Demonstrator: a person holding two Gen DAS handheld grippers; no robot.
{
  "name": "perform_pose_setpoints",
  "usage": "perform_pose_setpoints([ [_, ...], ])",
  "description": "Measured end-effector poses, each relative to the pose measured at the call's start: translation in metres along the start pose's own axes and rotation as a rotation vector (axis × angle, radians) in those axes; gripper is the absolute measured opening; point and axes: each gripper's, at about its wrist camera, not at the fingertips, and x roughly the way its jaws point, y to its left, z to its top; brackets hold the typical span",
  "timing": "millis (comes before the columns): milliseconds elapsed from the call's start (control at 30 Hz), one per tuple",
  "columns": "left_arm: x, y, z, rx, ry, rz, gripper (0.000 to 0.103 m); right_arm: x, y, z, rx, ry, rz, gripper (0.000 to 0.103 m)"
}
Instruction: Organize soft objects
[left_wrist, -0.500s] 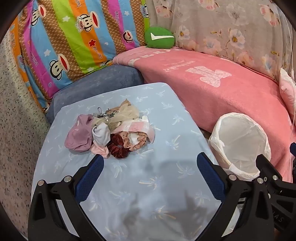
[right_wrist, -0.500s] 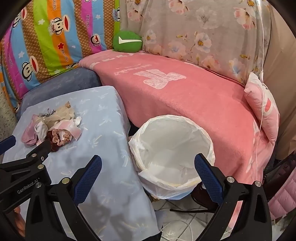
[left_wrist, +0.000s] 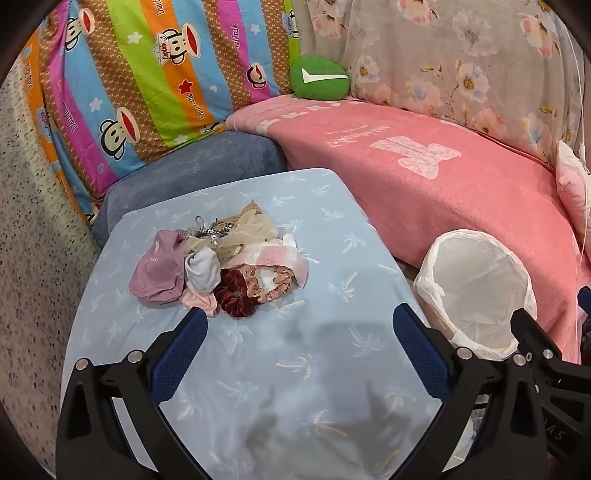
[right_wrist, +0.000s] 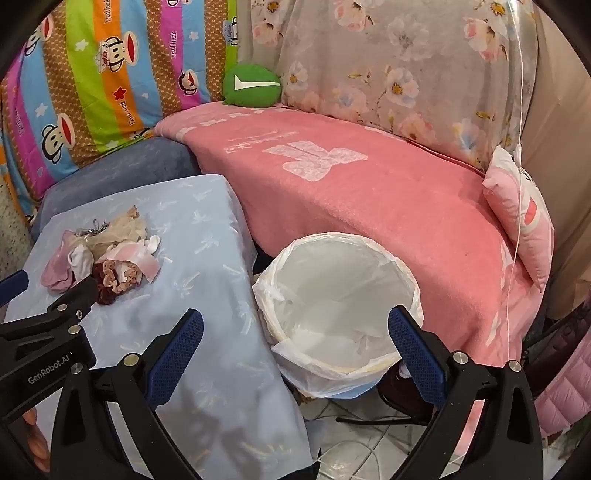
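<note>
Left wrist view: the left gripper (left_wrist: 299, 332) gapes wide and empty over the blue-covered table (left_wrist: 332, 369), just short of the pile of soft things (left_wrist: 221, 266). Right gripper (right_wrist: 295, 336), equally wide and empty, hangs above the lined bin (right_wrist: 340, 295) wedged between table and pink-blanketed couch (right_wrist: 369, 206).

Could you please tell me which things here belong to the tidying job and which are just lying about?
Job: pile of soft items on the blue-covered table; lined bin; left tool; right tool, both open.
Lying about: green cushion, pink blanket, pink pillow.
</note>
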Motion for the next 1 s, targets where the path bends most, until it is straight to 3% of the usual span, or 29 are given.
perform_pose_setpoints([
  [1000, -0.0028, -0.0089, 0.0038, -0.008, -0.004, -0.007, 0.096, 0.0024, 0.0001, 0.0016, 0.000, 0.000, -0.003, 0.097],
])
